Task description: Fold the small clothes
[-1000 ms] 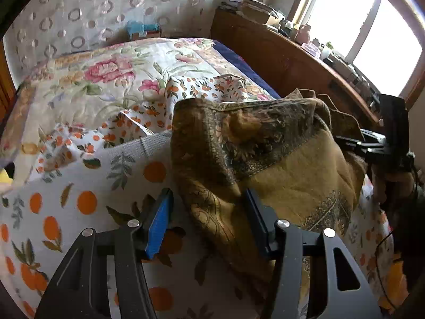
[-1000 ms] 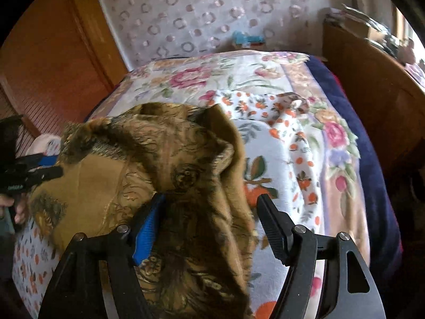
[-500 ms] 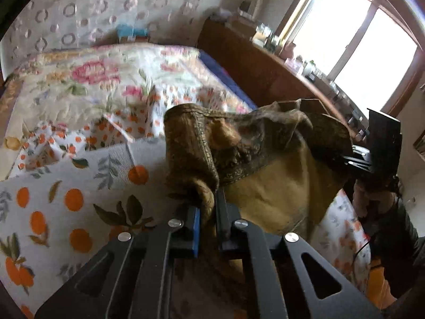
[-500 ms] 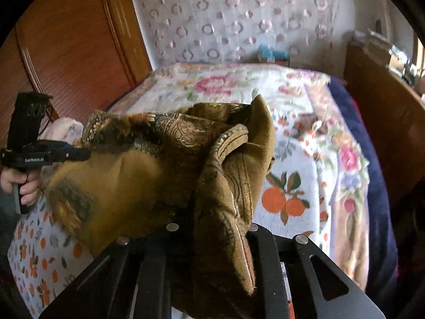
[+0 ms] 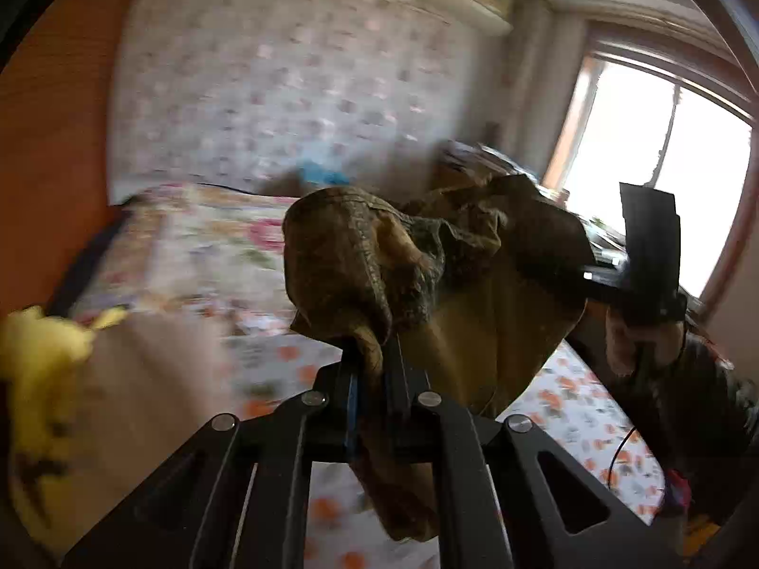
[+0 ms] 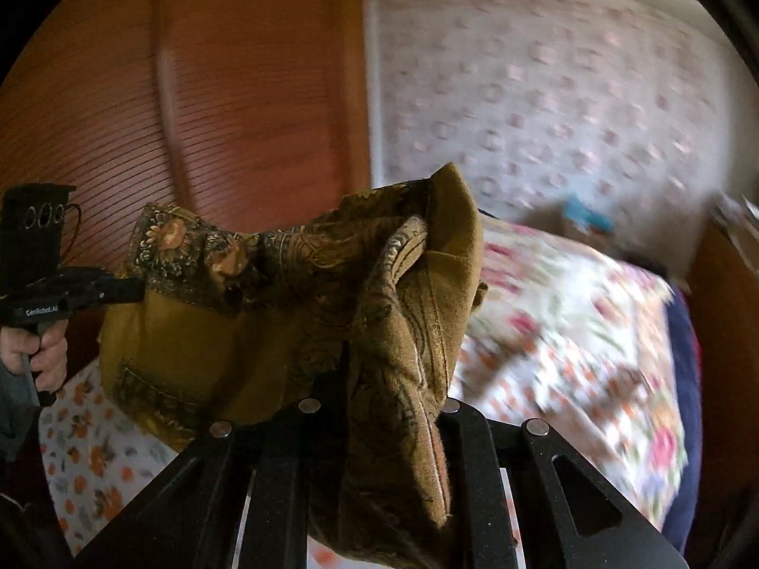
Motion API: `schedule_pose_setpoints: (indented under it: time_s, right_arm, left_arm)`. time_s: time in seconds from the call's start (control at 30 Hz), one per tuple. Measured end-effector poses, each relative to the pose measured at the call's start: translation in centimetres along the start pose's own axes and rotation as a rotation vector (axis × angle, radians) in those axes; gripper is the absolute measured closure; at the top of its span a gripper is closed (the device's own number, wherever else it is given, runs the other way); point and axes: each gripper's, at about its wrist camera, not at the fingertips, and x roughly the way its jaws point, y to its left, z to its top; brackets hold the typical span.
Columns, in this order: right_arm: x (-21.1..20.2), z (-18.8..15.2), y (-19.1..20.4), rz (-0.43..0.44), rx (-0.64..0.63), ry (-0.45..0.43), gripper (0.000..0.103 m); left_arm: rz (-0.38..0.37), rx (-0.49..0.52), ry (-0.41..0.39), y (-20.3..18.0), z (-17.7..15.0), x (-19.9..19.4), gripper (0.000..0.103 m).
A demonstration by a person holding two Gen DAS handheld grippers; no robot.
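Note:
A mustard-brown patterned cloth [image 5: 427,265] hangs in the air between both grippers, above the bed. My left gripper [image 5: 372,370] is shut on one bunched edge of it. My right gripper [image 6: 384,379] is shut on the opposite edge of the cloth [image 6: 265,294], with folds draped over its fingers. The right gripper also shows in the left wrist view [image 5: 588,279] at the right, and the left gripper shows in the right wrist view [image 6: 137,287] at the left. The cloth sags in the middle and is crumpled.
The bed's floral quilt [image 5: 199,237] and an orange-print sheet [image 5: 569,403] lie below. A yellow soft item [image 5: 38,370] sits at the left. A wooden wardrobe [image 6: 189,95] stands by the bed; a bright window [image 5: 664,161] and a cluttered wooden shelf are at the right.
Both grippers closed on the cloth's edges and then lifted it off the bed; the views have tilted up toward the wall.

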Motion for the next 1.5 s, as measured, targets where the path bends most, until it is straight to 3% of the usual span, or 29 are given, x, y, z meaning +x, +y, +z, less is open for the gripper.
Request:
schedule_pose_setpoints:
  time_s: [0.1, 0.3, 0.5, 0.53, 0.6, 0.7, 0.83, 0.93, 1.03, 1.07, 1.13, 1.2, 1.3, 1.5]
  right_arm:
    - [4.5, 3.7, 3.6, 0.066, -0.114, 0.023, 0.088]
    - [12.3, 9.3, 10.4, 0.168, -0.324, 0.070, 0.088]
    - [20.6, 12.1, 14.9, 0.206, -0.413, 0.095, 0.087]
    - [22.5, 12.1, 14.2, 0.199, -0.412, 0.104, 0.086]
    - [25.3, 12.1, 13.5, 0.173, -0.383, 0.130, 0.081]
    - [28.3, 12.8, 13.3, 0.069, -0.316, 0.137, 0.058]
    - [28.5, 13.3, 13.6, 0.014, -0.217, 0.063, 0.048]
    - [28.4, 12.4, 14.1, 0.039, -0.195, 0.040, 0.048]
    - [28.7, 9.5, 13.6, 0.189, -0.139, 0.116, 0.048]
    - [30.1, 9.0, 13.2, 0.210, -0.126, 0.147, 0.048]
    - [31.7, 7.3, 13.6, 0.220, -0.126, 0.200, 0.048]
    - [33.2, 6.1, 14.1, 0.198, -0.145, 0.223, 0.048]
    - [33.4, 5.8, 13.6, 0.183, -0.080, 0.182, 0.048]
    - [25.3, 3.3, 13.5, 0.115, -0.027, 0.068, 0.048]
  left_arm:
    - [0.099, -0.037, -0.022, 3.2, -1.5, -2.5, 0.094]
    - [0.206, -0.149, -0.024, 7.6, -5.2, -5.4, 0.094]
    - [0.282, -0.236, 0.026, 9.6, -8.9, -5.2, 0.094]
    - [0.289, -0.246, 0.045, 9.7, -9.5, -5.0, 0.094]
    - [0.310, -0.248, 0.066, 10.1, -10.0, -4.7, 0.094]
    - [0.325, -0.241, 0.080, 10.1, -10.4, -4.3, 0.094]
    - [0.327, -0.227, 0.061, 10.1, -10.4, -5.0, 0.083]
    - [0.347, -0.204, 0.032, 10.2, -10.7, -6.4, 0.062]
    - [0.379, -0.180, 0.017, 10.0, -10.6, -7.0, 0.043]
    - [0.384, -0.174, 0.012, 10.3, -10.3, -7.3, 0.032]
    - [0.377, -0.159, -0.009, 10.1, -10.2, -7.9, 0.024]
    - [0.399, -0.129, -0.027, 9.9, -9.9, -8.4, 0.019]
    - [0.418, -0.091, -0.048, 9.0, -9.7, -8.8, 0.016]
    - [0.426, -0.046, -0.061, 6.9, -8.9, -9.0, 0.016]
